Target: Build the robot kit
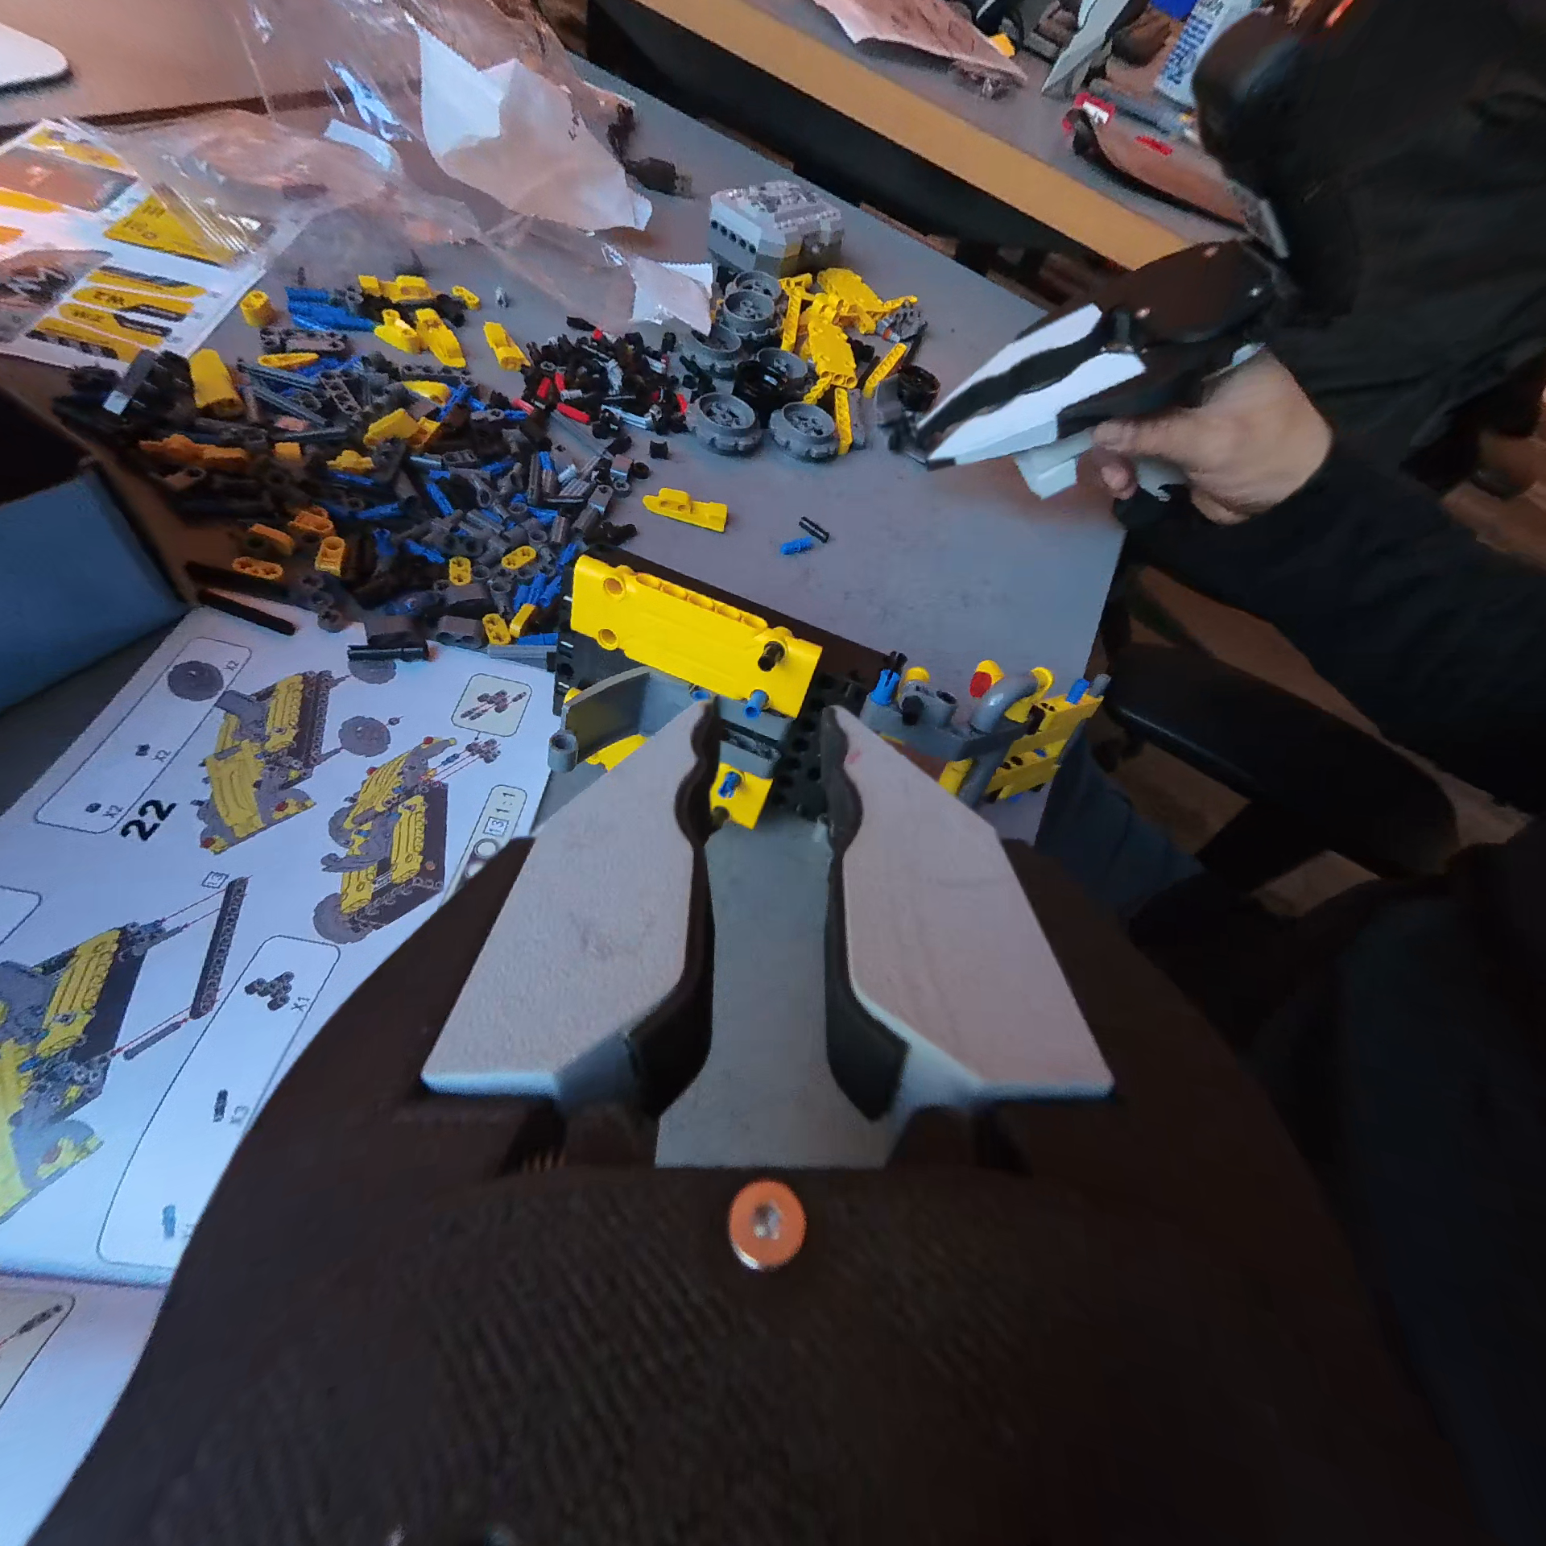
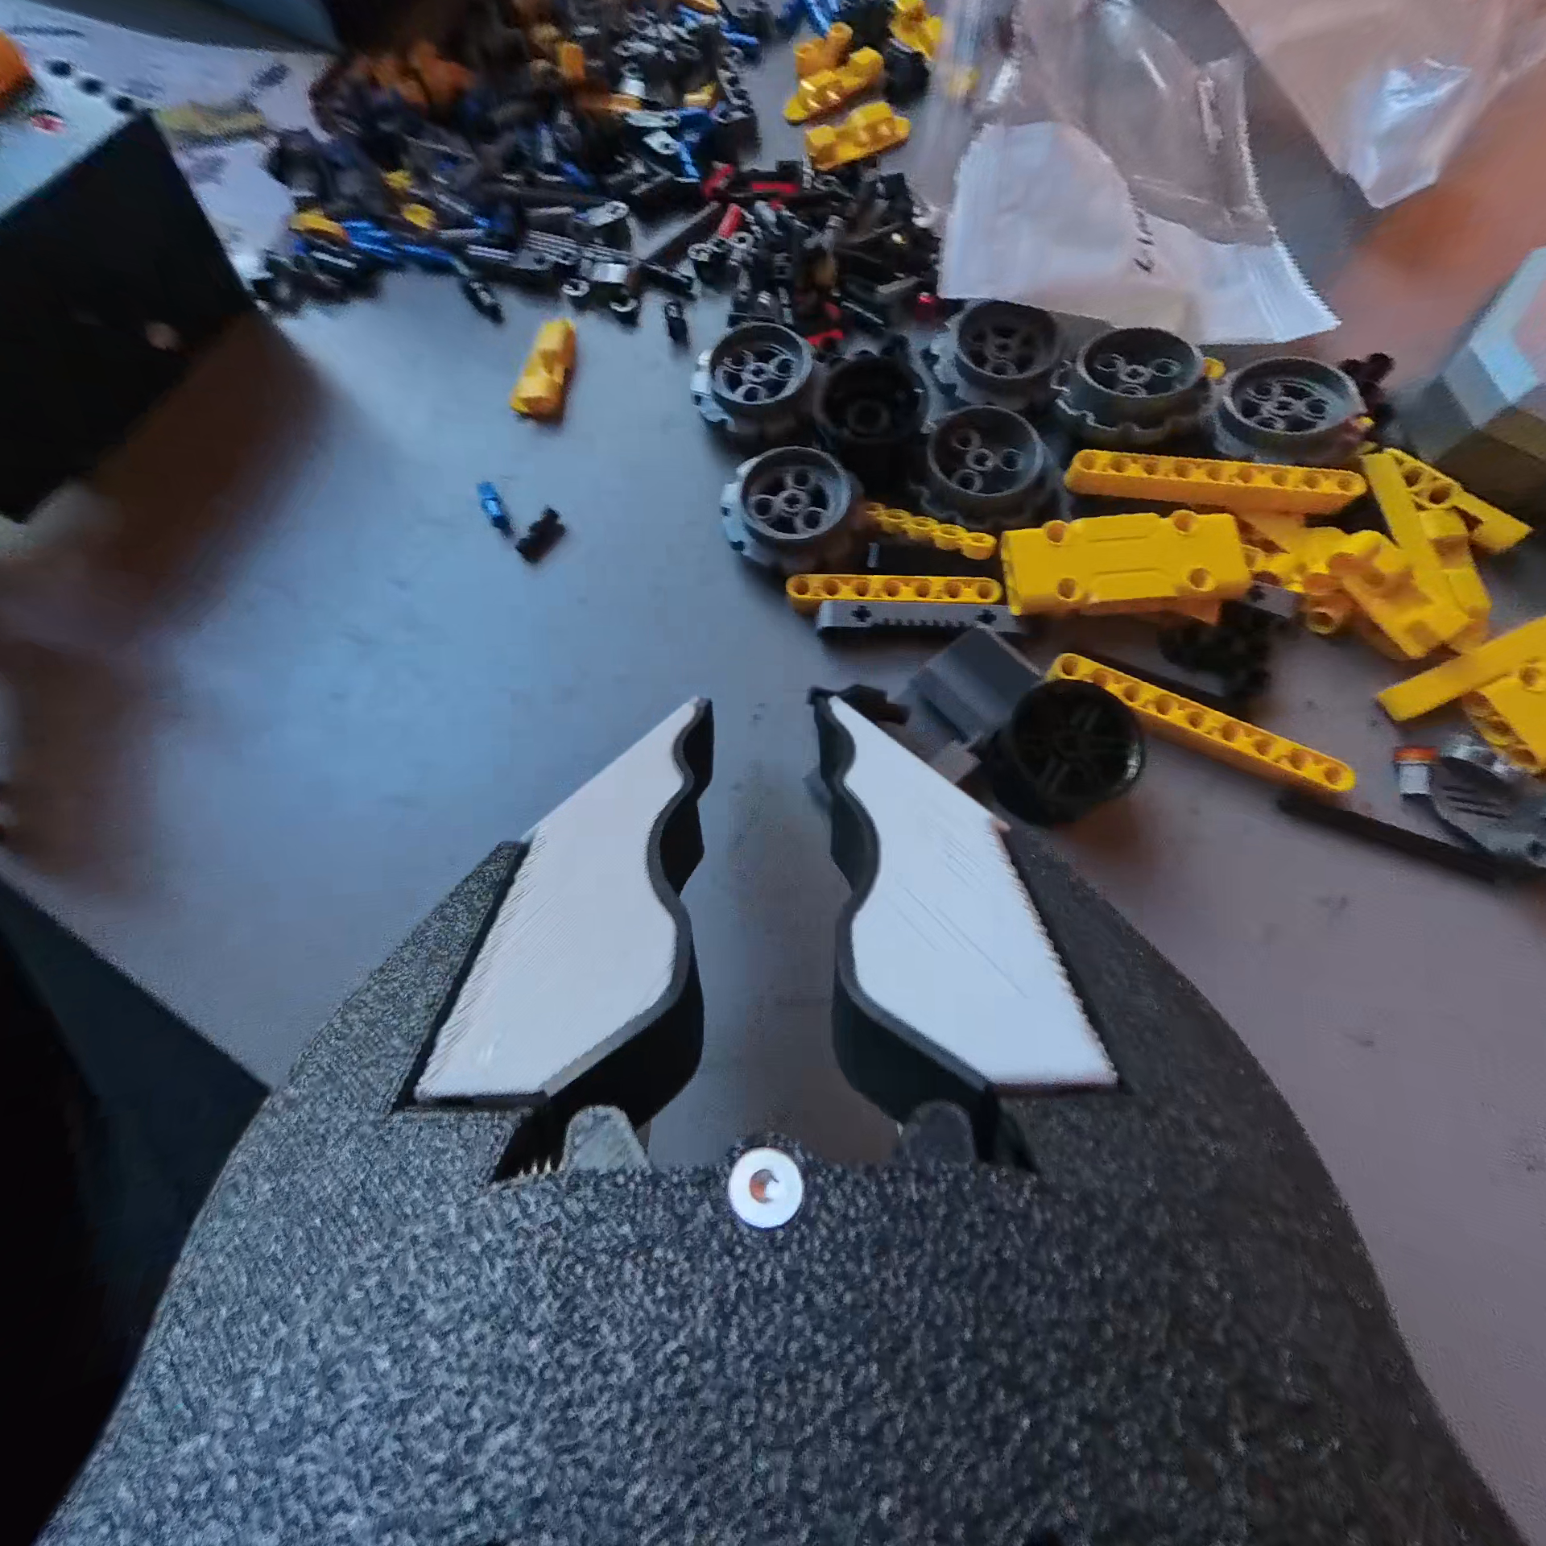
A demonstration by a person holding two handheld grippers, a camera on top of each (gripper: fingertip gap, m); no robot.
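While the right tongs (image 2: pixel 761 711) gape over bare table (image 2: pixel 418 711), wheels (image 2: pixel 987 468) crowd rightward.

place: hobby workroom | cues: grey table (image 1: pixel 920 535); loose building-brick parts (image 1: pixel 401 468); instruction booklet (image 1: pixel 251 836); second cluttered table (image 1: pixel 962 125)

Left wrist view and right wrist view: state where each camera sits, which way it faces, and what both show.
Left wrist view: on the left gripper, facing the half-built yellow and black brick model between its fingers; the right gripper and a hand show beyond.
Right wrist view: on the right gripper, open, angled down over the grey tabletop.
Shared: the dark grey toy wheels and the small yellow brick piece.
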